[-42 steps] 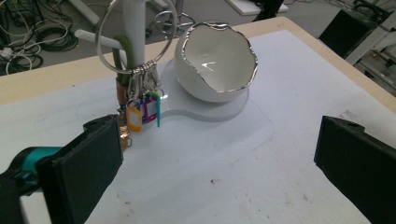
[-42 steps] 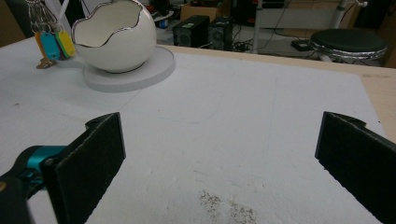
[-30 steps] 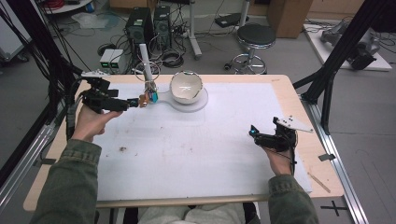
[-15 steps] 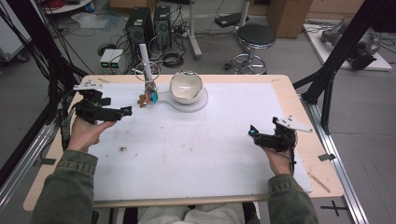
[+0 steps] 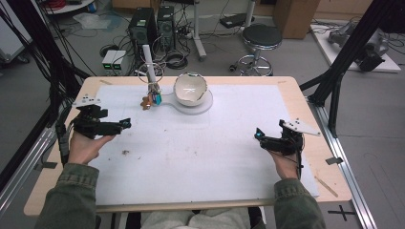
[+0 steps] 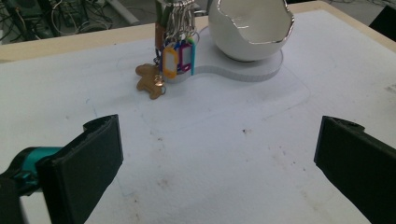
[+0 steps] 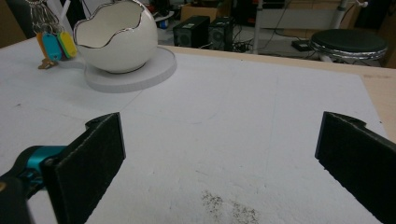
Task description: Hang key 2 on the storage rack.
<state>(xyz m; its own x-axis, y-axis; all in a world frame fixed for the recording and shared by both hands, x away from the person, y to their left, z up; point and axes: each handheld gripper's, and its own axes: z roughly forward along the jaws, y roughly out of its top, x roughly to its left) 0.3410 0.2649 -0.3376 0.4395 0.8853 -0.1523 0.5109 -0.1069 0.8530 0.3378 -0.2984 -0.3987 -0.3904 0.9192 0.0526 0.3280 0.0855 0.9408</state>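
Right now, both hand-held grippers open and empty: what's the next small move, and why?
Probably ease the left hand-held gripper forward toward the keys. Its jaws stand wide open with nothing between them, and the keys hang from the stand just ahead, beside the bowl. The right hand-held gripper sits much farther away.

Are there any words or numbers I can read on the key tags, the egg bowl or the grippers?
None can be read.
Key tags: the orange, blue and green ones show blank windows, no writing visible.
Gingerbread-man charm: no text.
Egg-shaped bowl: plain white with a silver rim, no label.
Left gripper and right gripper: no legible marks.
Computer towers behind the table: too small to read.
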